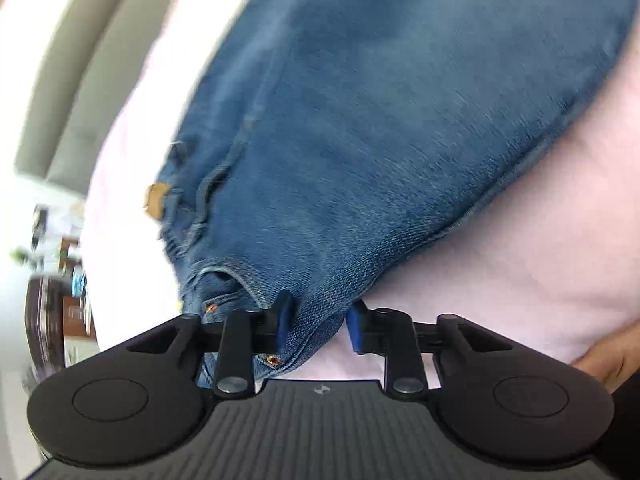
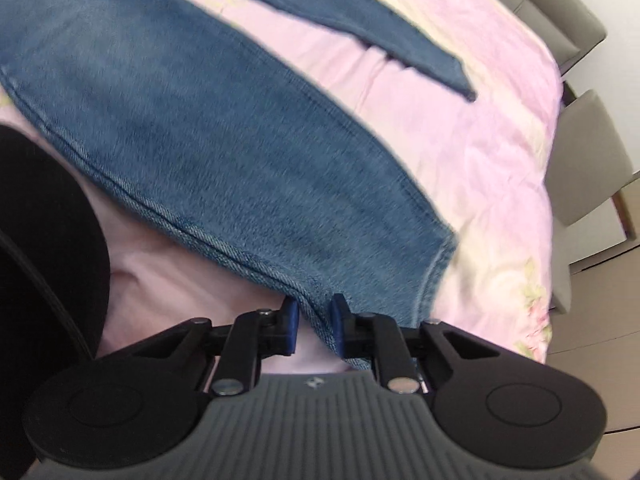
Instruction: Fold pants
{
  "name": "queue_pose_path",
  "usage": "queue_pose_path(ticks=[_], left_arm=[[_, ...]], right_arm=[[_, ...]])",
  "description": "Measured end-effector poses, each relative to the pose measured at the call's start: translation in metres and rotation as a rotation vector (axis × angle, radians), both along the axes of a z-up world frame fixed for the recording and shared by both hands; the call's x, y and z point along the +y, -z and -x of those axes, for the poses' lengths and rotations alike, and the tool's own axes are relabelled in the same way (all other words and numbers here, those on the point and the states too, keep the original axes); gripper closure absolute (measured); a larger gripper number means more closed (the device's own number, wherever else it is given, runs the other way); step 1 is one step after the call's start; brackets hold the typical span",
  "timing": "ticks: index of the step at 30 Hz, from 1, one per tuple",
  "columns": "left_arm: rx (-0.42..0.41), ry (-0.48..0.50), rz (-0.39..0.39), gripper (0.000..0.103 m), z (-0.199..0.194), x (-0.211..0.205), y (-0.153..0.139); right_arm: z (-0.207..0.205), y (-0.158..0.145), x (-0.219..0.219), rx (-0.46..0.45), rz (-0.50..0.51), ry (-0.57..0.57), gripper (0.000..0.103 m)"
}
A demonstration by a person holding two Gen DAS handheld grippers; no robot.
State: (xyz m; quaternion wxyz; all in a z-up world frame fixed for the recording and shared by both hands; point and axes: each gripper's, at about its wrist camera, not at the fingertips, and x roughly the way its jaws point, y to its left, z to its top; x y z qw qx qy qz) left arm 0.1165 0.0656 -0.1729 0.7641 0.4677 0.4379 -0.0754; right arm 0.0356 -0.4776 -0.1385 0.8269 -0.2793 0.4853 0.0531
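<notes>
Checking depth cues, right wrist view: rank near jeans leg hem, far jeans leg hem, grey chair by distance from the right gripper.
1. Near jeans leg hem: just beyond the right gripper, slightly right.
2. Far jeans leg hem: upper right, across the pink bedspread.
3. Grey chair: right edge, past the bed.

pink bedspread [image 2: 460,128] lies open right of the jeans [image 2: 208,140] and between the two legs. grey headboard [image 2: 560,20] closes the far edge, grey cushion [image 2: 588,160] the right. left view: clutter past the bed's left edge, blurred.
</notes>
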Motion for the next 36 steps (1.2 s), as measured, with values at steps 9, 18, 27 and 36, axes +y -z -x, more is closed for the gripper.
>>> queue_pose_path(ticks=[9,18,27,36], left_arm=[[-0.237,-0.204,0.249,0.076,-0.042,0.004,-0.099],[-0.261,-0.285,0.306,0.078,-0.131,0.001,-0.135],[-0.182,-0.348,0.271,0.078,-0.234,-0.008,-0.094],[-0.061,-0.493,0.314,0.078,-0.294,0.016,-0.046]], right_arm=[[-0.064,-0.086,0.002,-0.202,0.05,0.07,0.099],[-0.203,-0.107,0.003,-0.216,0.113,0.118,0.1],[-0.357,-0.05,0.016,-0.154,0.153,0.136,0.1],[-0.459,0.015,0.04,-0.112,0.197,0.12,0.1]])
